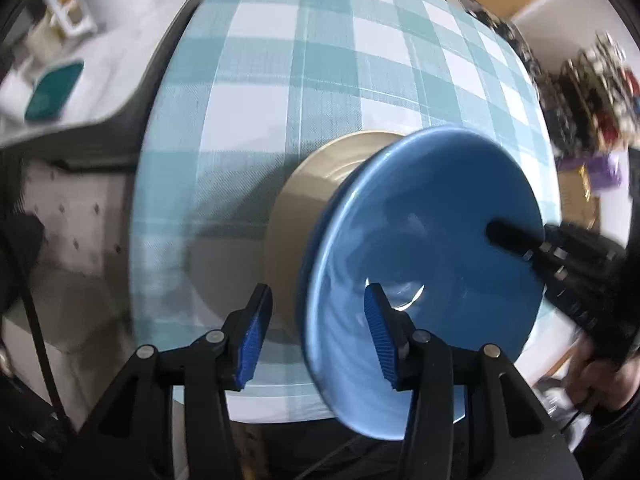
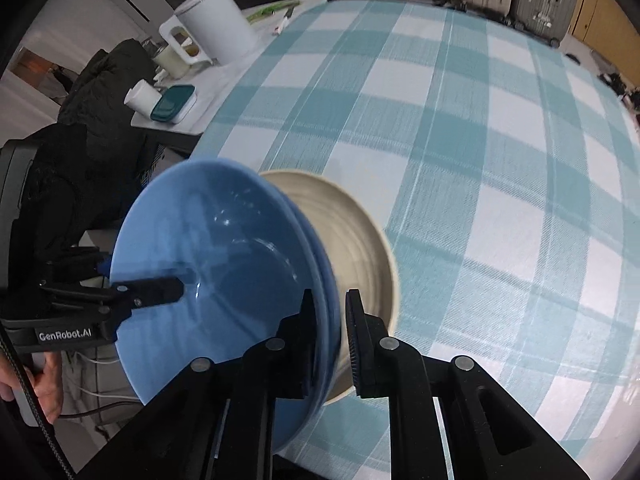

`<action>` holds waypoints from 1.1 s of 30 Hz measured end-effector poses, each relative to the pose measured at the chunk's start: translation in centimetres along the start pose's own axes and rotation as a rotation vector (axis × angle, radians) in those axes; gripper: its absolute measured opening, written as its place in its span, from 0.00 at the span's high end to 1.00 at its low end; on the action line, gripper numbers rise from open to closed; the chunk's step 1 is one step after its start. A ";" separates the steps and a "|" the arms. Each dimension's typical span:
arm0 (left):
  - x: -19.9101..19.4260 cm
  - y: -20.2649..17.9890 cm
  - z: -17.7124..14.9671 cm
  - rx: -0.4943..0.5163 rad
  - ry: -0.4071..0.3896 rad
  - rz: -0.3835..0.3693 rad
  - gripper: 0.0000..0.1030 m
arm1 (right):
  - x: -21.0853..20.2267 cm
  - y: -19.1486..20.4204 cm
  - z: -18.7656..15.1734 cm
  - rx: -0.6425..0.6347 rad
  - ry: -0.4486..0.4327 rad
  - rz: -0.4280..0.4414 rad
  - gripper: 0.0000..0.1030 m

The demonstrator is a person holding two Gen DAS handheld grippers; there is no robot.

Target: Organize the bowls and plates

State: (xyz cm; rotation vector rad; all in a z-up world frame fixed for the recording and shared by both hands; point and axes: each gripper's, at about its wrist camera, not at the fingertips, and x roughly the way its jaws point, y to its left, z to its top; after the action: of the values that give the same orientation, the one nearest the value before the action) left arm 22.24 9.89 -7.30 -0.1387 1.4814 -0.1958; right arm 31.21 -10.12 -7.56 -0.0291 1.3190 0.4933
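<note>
Left gripper spread wide — blue bowl rim between its pads, untouched. Right gripper pinches the opposite rim — bowl over the beige plate near the table's front edge.

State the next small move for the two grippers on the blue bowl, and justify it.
Probably open the right gripper: its fingers pinch the rim of the blue bowl, which seems to rest on the beige plate, and the left gripper has its fingers apart around the rim, not pressing.
</note>
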 end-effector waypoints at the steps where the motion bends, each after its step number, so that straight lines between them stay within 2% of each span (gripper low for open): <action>1: -0.7 0.0 -0.1 0.023 -0.049 0.028 0.53 | -0.5 -0.2 0.0 -0.002 -0.027 0.003 0.82; 3: -2.1 0.5 -0.4 0.016 -0.148 0.086 0.53 | -2.2 -0.9 -0.3 -0.008 -0.119 0.014 0.74; 4: -2.7 0.9 -0.7 0.005 -0.185 0.070 0.52 | -2.8 -1.1 -0.4 -0.010 -0.151 0.019 0.71; 7: -4.1 1.4 -2.0 -0.019 -0.277 0.056 0.52 | -4.9 -1.5 -1.4 -0.039 -0.290 0.021 0.69; 9: -4.7 1.3 -2.7 -0.023 -0.311 0.030 0.52 | -6.0 -1.7 -2.0 -0.046 -0.360 0.022 0.68; 13: -6.7 -0.6 -5.2 0.003 -0.467 0.068 0.51 | -7.6 -1.9 -3.6 -0.059 -0.476 0.038 0.68; 16: -8.7 -3.3 -7.9 0.069 -0.621 0.159 0.51 | -9.0 -1.6 -5.3 -0.059 -0.542 0.050 0.66; 17: -9.4 -4.5 -9.3 0.098 -0.701 0.181 0.48 | -9.7 -1.5 -6.2 -0.058 -0.574 0.059 0.65; 19: -10.3 -5.6 -10.8 0.108 -0.774 0.186 0.41 | -10.8 -1.2 -7.9 -0.048 -0.634 0.063 0.54; 21: -11.2 -6.8 -12.4 0.117 -0.853 0.183 0.26 | -12.1 -0.9 -10.0 -0.040 -0.704 0.085 0.45; 23: -11.8 -8.2 -13.9 0.140 -0.947 0.236 0.09 | -13.4 -0.6 -12.2 -0.026 -0.770 0.088 0.34; 25: -12.0 -9.3 -14.8 0.168 -0.984 0.257 0.05 | -14.6 -0.3 -14.4 -0.015 -0.836 0.091 0.19; 27: -12.1 -10.3 -15.7 0.175 -1.006 0.225 0.03 | -16.0 0.1 -16.8 -0.016 -0.905 0.080 0.18; 29: -12.3 -11.1 -16.7 0.170 -1.038 0.205 0.00 | -17.0 0.5 -18.8 -0.014 -0.955 0.043 0.11; 30: -12.3 -11.4 -17.2 0.169 -1.049 0.210 0.00 | -17.4 0.7 -19.9 -0.010 -0.983 0.028 0.03; 31: -12.3 -11.7 -17.5 0.170 -1.060 0.219 0.00 | -17.7 0.8 -20.8 -0.012 -1.003 0.026 0.01; 33: -12.3 -12.5 -18.3 0.165 -1.093 0.264 0.00 | -18.1 1.2 -22.5 -0.019 -1.017 0.010 0.01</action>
State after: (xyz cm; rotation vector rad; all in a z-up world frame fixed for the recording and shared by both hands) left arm 2.44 0.86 5.74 0.0845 0.3815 -0.0073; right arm 7.15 -21.63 3.60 0.1917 0.3178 0.4338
